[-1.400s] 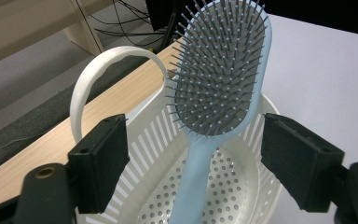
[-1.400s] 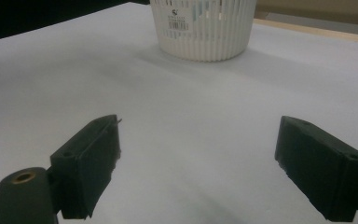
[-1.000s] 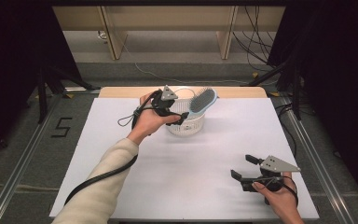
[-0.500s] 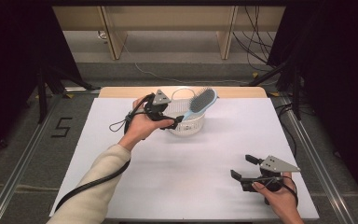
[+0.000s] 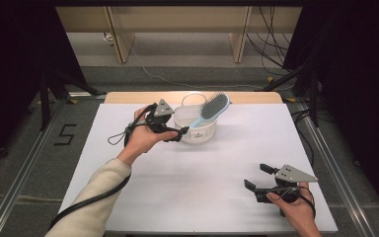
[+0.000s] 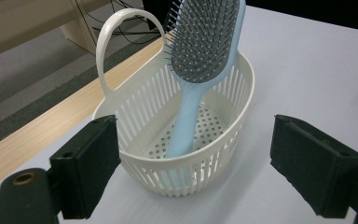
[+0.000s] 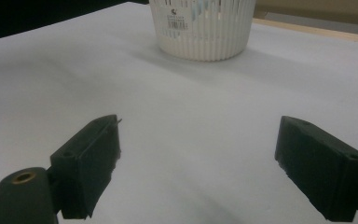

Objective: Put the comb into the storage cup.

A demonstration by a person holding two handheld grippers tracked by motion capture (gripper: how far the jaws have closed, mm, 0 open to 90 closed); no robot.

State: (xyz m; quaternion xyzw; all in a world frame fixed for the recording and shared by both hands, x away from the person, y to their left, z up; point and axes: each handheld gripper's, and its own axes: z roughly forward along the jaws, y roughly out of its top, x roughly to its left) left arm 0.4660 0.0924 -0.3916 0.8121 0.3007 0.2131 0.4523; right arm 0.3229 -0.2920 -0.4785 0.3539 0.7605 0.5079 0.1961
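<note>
Both grippers stand wide and hold nothing: the left gripper (image 5: 176,133) just beside the white basket (image 5: 196,132) holding a blue hairbrush (image 5: 208,111), the right gripper (image 5: 257,177) well apart.

Light-blue plastic hairbrush (image 6: 200,70) stands tilted, handle down, in white slotted plastic basket (image 6: 135,112); left gripper (image 6: 193,168) jaws wide apart, empty, just short of it.
</note>
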